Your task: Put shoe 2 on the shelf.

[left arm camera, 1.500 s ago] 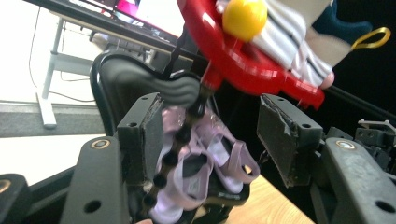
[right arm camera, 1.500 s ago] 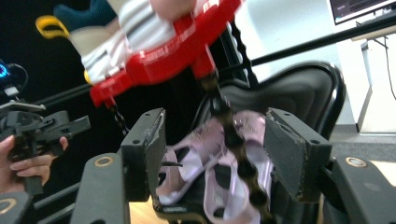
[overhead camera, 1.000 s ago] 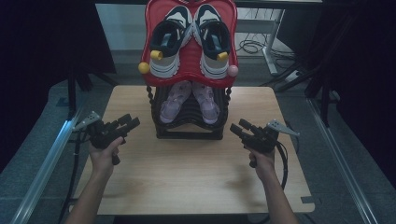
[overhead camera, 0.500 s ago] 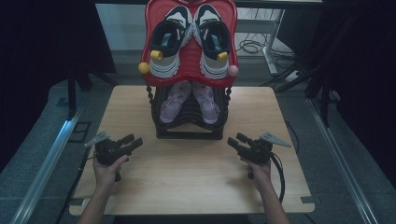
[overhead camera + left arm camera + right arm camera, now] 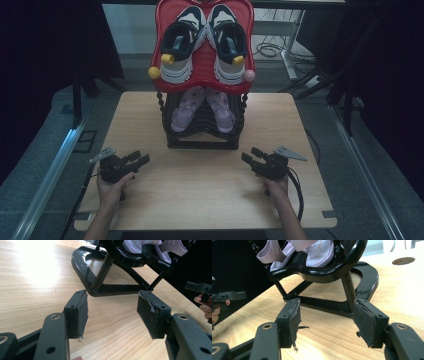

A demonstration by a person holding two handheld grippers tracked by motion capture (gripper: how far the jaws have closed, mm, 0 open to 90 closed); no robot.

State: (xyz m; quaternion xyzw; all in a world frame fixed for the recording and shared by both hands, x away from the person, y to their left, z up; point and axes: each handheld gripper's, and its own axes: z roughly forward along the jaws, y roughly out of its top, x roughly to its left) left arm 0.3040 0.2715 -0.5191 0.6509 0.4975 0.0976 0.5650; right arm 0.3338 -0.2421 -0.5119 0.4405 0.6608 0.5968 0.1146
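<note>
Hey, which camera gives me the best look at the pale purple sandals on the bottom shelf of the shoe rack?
The high view: both pale purple sandals show side by side on the lower shelf of the black rack. The right gripper view catches their straps and soles from below, cropped. The left gripper view shows just a corner.

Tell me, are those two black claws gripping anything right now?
No, nothing. The left gripper and the right gripper both stand open, with bare table between their jaws, short of the shoe rack.
</note>
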